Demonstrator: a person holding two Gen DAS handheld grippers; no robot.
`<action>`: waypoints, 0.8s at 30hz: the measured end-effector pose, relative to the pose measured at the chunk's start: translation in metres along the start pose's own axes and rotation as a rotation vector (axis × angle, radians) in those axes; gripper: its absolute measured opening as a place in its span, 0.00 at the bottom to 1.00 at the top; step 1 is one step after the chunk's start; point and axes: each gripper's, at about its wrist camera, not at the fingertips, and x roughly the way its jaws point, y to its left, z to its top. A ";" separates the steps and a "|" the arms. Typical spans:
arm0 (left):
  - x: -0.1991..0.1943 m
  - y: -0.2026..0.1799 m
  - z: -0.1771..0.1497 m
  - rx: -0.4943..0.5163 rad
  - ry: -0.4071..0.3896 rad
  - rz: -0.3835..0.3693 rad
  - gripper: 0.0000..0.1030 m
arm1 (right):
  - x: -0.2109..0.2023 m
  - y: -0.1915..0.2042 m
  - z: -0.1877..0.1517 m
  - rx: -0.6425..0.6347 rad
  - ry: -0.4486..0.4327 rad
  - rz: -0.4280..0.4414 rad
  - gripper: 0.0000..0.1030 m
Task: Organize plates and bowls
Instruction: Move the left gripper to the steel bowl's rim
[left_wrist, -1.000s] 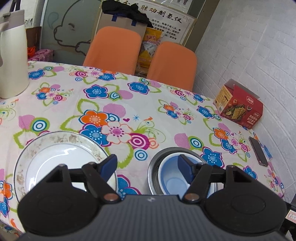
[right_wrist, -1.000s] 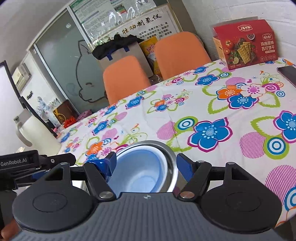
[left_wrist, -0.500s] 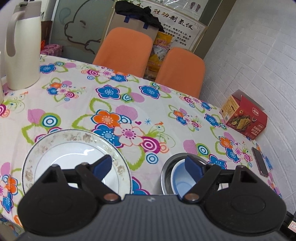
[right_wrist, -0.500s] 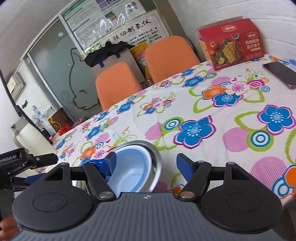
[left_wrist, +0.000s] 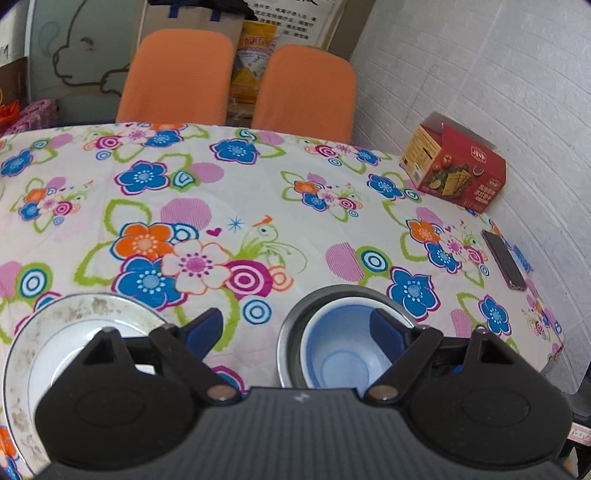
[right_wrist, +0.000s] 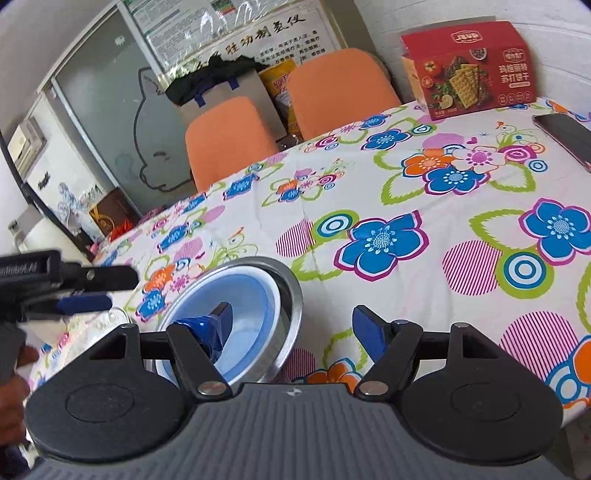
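Blue plastic bowl (left_wrist: 341, 354) was nested inside a steel bowl (left_wrist: 291, 332) on the floral tabletop (left_wrist: 295, 192), a white plate (left_wrist: 55, 332) at its 9 o'clock. Jaws of the left gripper (left_wrist: 295, 328) and right gripper (right_wrist: 291, 325) were spread wide, nothing held.

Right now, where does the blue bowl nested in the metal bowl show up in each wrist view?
Left wrist: the blue bowl sits low and right of centre, inside the metal bowl, partly behind the left tool's right finger.
Right wrist: the blue bowl is low and left of centre, inside the metal bowl, behind the right tool's left finger.
Shared landmark: the red cracker box by the wall.
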 end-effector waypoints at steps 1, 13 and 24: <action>0.006 -0.001 0.003 0.016 0.014 -0.008 0.81 | 0.002 0.001 0.000 -0.008 0.008 -0.001 0.56; 0.041 0.006 0.012 0.158 0.114 -0.009 0.81 | 0.021 0.014 0.006 -0.086 0.073 0.001 0.56; 0.061 -0.004 -0.003 0.254 0.157 -0.003 0.81 | 0.031 0.027 0.006 -0.180 0.121 -0.037 0.56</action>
